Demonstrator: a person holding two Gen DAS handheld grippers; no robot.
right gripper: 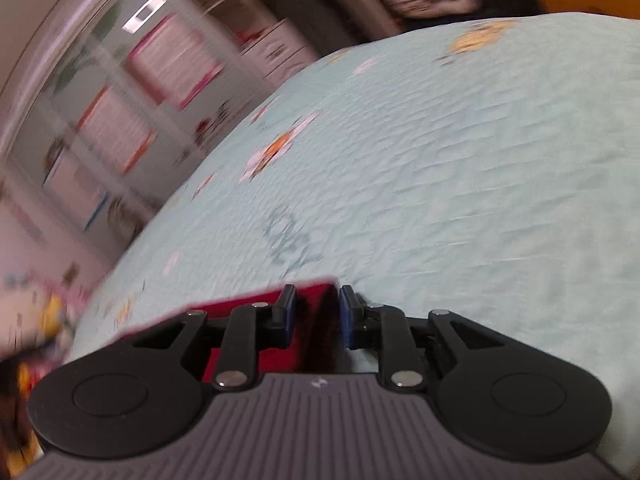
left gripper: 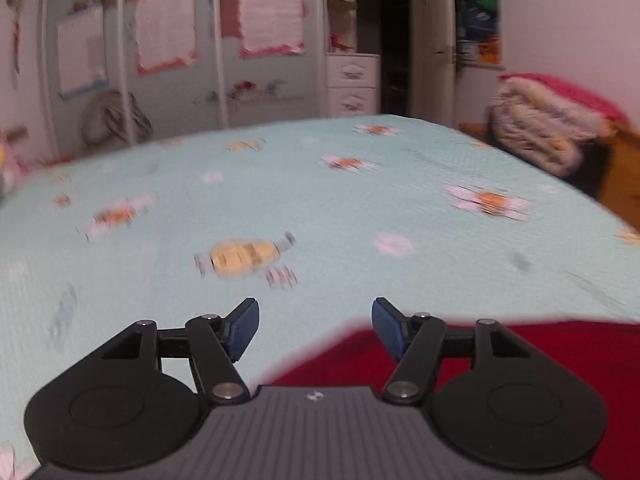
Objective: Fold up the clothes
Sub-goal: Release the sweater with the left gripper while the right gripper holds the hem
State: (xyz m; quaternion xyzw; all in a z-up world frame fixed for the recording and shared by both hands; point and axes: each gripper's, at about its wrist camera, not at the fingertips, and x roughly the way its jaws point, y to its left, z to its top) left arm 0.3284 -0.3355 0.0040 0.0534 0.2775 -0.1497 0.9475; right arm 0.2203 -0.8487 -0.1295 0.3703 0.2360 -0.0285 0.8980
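Red garment (left gripper: 520,356) lies on bed (left gripper: 320,184), near edge, under both grippers. Left gripper (left gripper: 316,328): jaws wide, nothing between. Right gripper (right gripper: 316,316): jaws narrow, pinching red cloth edge. Risks: thin pinch slips on lift; one-sided pull skews fold; blur hides garment outline, layers cannot tell.
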